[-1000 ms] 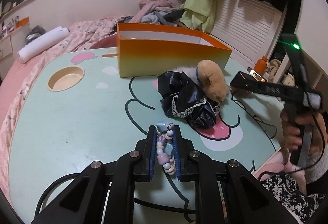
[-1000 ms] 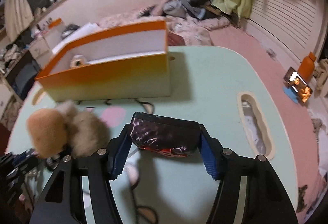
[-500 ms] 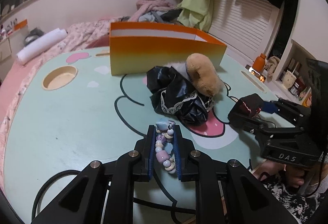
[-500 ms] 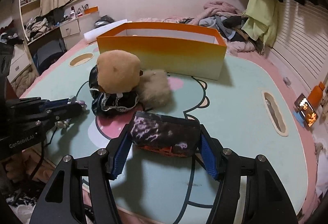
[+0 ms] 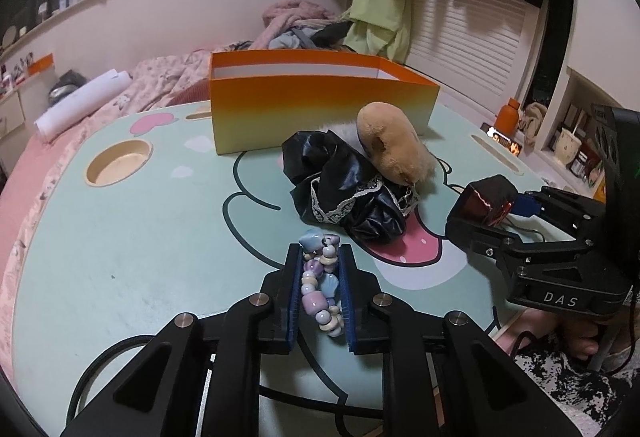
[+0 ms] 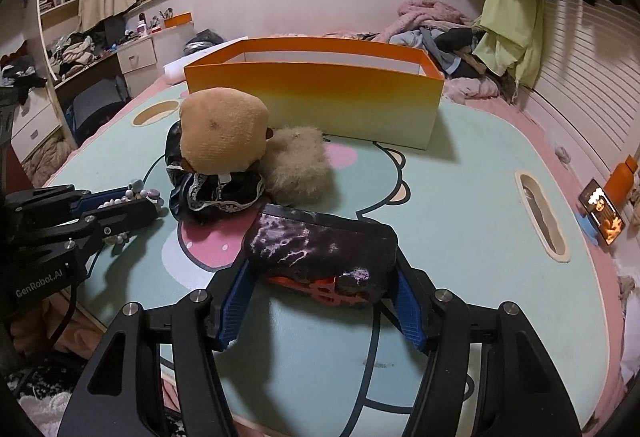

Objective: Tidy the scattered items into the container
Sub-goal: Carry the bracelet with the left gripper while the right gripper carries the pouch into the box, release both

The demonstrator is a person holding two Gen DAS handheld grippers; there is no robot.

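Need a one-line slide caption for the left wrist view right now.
Left gripper shut on a pastel bead bracelet above the cartoon table, orange box ahead.

The room light is dim and soft. Both pictures are sharp in the middle but bend round at the dark edges. The orange box casts a small shadow beside it.
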